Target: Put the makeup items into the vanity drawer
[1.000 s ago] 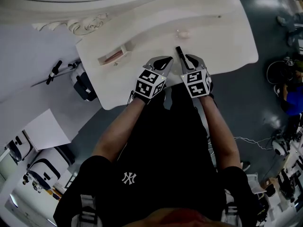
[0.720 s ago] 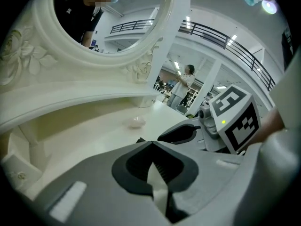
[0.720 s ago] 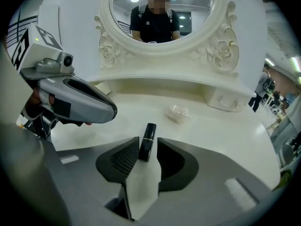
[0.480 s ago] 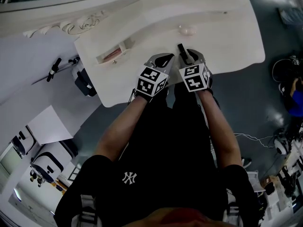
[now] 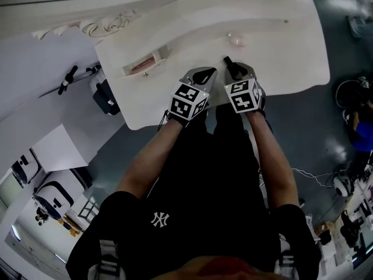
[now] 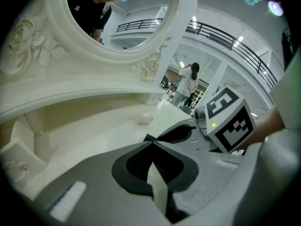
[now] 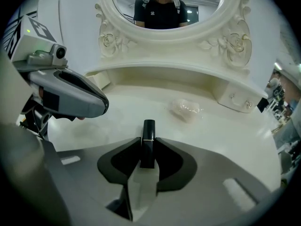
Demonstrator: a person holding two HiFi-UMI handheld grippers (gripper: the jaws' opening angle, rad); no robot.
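A black lipstick (image 7: 148, 140) stands out forward between the pads of my right gripper (image 7: 147, 150), which is shut on it; the jaws have just been closing on the tube. From the head view the lipstick (image 5: 228, 62) points away over the white vanity top (image 5: 280, 51), ahead of the right gripper (image 5: 235, 71). My left gripper (image 5: 201, 75) hangs close beside it on the left, its jaws shut (image 6: 151, 147) with nothing between them. A small clear pinkish item (image 7: 186, 108) lies on the top just beyond. The small drawer (image 5: 141, 70) stands pulled open at the far left.
An ornate white mirror frame (image 7: 169, 36) rises behind the top. A shut little drawer with a knob (image 7: 237, 99) sits at the right of the back shelf. The table's front edge (image 5: 175, 118) lies right under both grippers.
Both grippers have sunk slightly toward the vanity top. The lipstick stays between the right jaws. The left gripper keeps its place beside the right one.
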